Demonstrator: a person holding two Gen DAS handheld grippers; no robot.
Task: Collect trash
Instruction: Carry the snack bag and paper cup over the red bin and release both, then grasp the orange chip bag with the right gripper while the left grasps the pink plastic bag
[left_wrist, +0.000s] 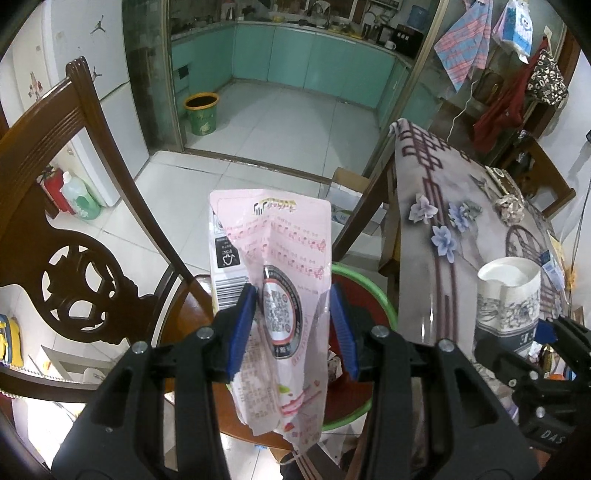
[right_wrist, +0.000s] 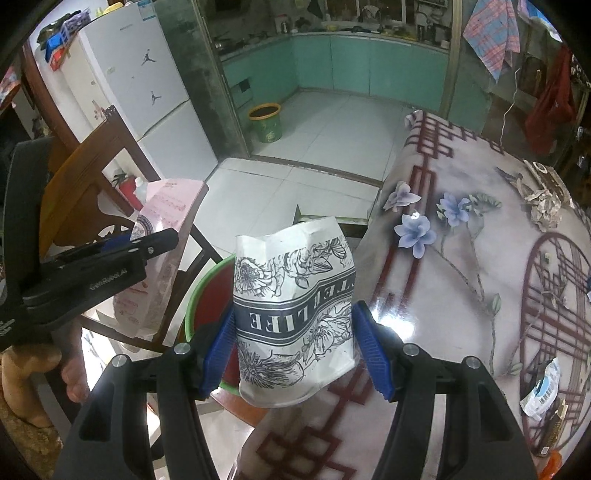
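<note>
My left gripper (left_wrist: 291, 295) is shut on a crumpled pink milk carton (left_wrist: 273, 236), which stands upright between the blue pads. Under it a red basin with a green rim (left_wrist: 373, 291) rests on a wooden chair seat. My right gripper (right_wrist: 291, 317) is shut on a dented white paper cup with a black flower print (right_wrist: 295, 310), held over the table's edge beside the basin's rim (right_wrist: 199, 291). In the right wrist view the left gripper (right_wrist: 147, 240) and the pink carton (right_wrist: 166, 206) show at the left. The cup (left_wrist: 508, 295) also appears in the left wrist view at the right.
A table with a flowered cloth (right_wrist: 461, 277) carries crumpled paper (right_wrist: 546, 206) and a blue-white wrapper (right_wrist: 543, 391). A carved chair back (left_wrist: 74, 184) rises at the left. A cardboard box (left_wrist: 351, 184) and a green bin (left_wrist: 201, 114) stand on the tiled floor.
</note>
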